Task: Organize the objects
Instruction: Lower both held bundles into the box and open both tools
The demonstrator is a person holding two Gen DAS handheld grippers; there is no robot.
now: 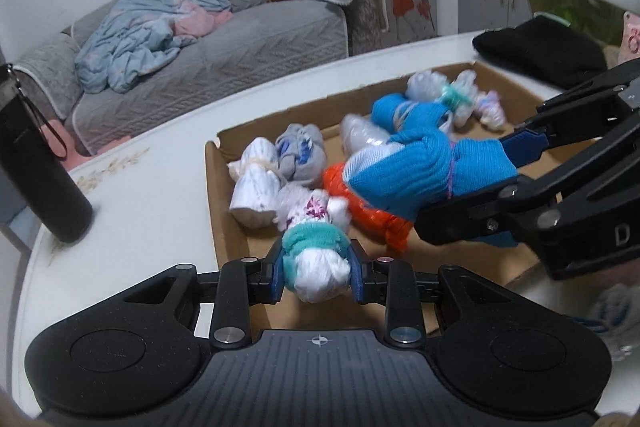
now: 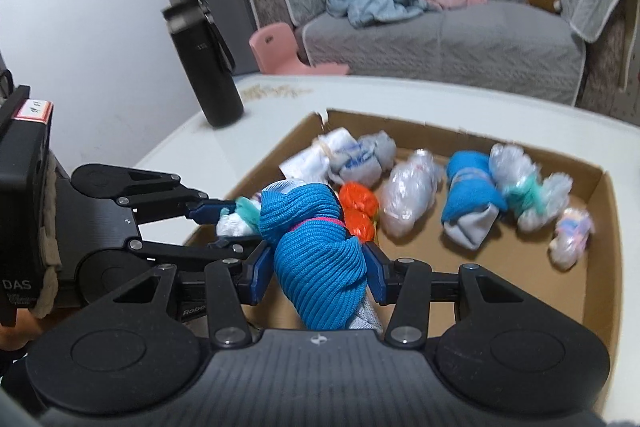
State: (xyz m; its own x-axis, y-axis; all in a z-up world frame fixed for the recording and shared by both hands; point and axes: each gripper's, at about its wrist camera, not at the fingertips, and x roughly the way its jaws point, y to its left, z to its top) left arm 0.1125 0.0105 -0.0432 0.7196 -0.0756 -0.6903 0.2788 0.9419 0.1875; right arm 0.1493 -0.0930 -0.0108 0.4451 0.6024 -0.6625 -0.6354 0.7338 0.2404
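Left wrist view: the left gripper (image 1: 317, 269) is clamped on a white sock bundle with a teal band (image 1: 316, 259), held at the near edge of the cardboard tray (image 1: 224, 227). At about two o'clock from it the right gripper (image 1: 516, 167) comes in from the side, closed on a blue sock bundle (image 1: 424, 167) that hangs over an orange bundle (image 1: 368, 215) lying on the tray floor. The two loads sit near each other, so the likely fault is a collision: if both descend together, one claw may knock the other's bundle loose or shove the orange one out of place. A black bottle (image 1: 40, 163) stands at nine o'clock on the white table (image 1: 132, 227), well apart.

Right wrist view: the right gripper (image 2: 318, 273) squeezes the blue sock bundle (image 2: 316, 251) between its blue pads, over the tray's near-left part. The left gripper (image 2: 224, 227) enters at nine o'clock with its white-and-teal load just beside the blue one, possibly touching; I cannot tell. Other bundles line the far side from twelve to three o'clock. The blue bundle is bulky and soft; it could roll onto the orange bundle (image 2: 360, 207) when let go.
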